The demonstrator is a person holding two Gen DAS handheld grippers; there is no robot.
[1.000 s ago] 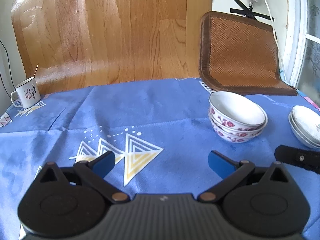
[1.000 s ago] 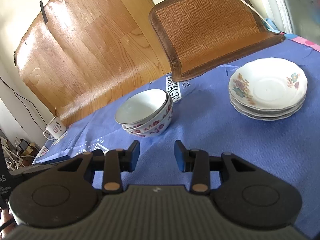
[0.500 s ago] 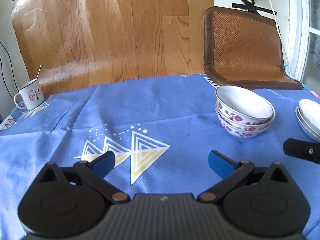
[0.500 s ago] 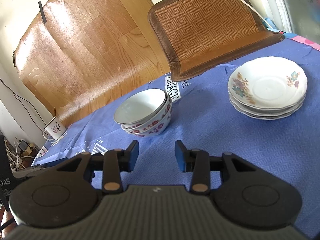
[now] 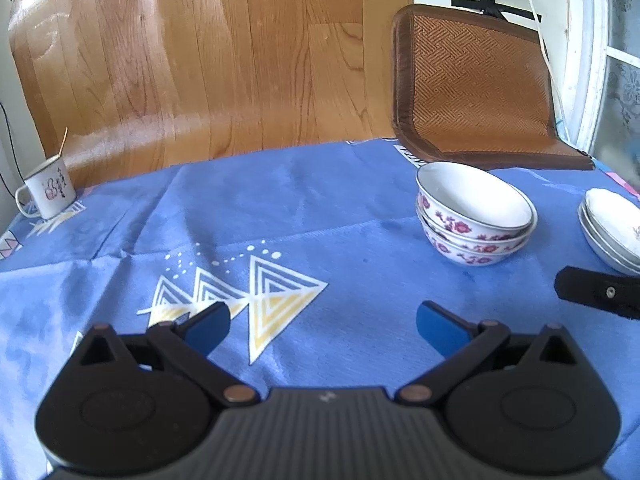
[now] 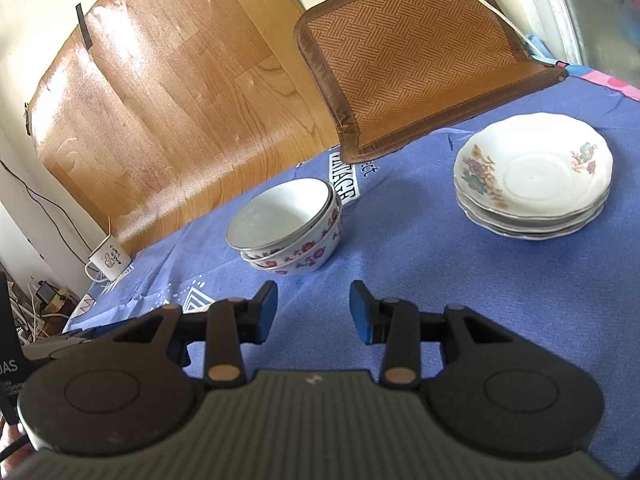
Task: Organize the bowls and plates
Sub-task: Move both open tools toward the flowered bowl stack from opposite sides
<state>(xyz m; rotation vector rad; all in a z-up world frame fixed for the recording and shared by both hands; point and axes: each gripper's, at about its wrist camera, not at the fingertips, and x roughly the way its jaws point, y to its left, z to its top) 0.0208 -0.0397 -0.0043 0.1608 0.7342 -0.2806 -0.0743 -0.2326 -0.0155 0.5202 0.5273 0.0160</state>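
A stack of white bowls with red flower prints (image 5: pixel 476 216) (image 6: pixel 290 228) stands on the blue tablecloth. To its right sits a stack of white floral plates (image 6: pixel 534 174) (image 5: pixel 612 232). My left gripper (image 5: pixel 322 326) hovers open over the cloth, well left of and nearer than the bowls, with nothing between its blue pads. My right gripper (image 6: pixel 313 312) is open and empty too, just in front of the bowl stack. A black part of the right gripper (image 5: pixel 596 292) shows at the right edge of the left wrist view.
A white enamel mug (image 5: pixel 46 192) (image 6: pixel 108 260) stands at the far left of the table. A brown woven mat (image 5: pixel 468 92) (image 6: pixel 416 52) leans at the back behind the dishes, beside a wooden board (image 5: pixel 200 60). Cables lie off the table's left edge.
The left wrist view has shifted slightly, so bowls and plates sit a little further right and lower. Both grippers stay open and empty; the right view is nearly unchanged.
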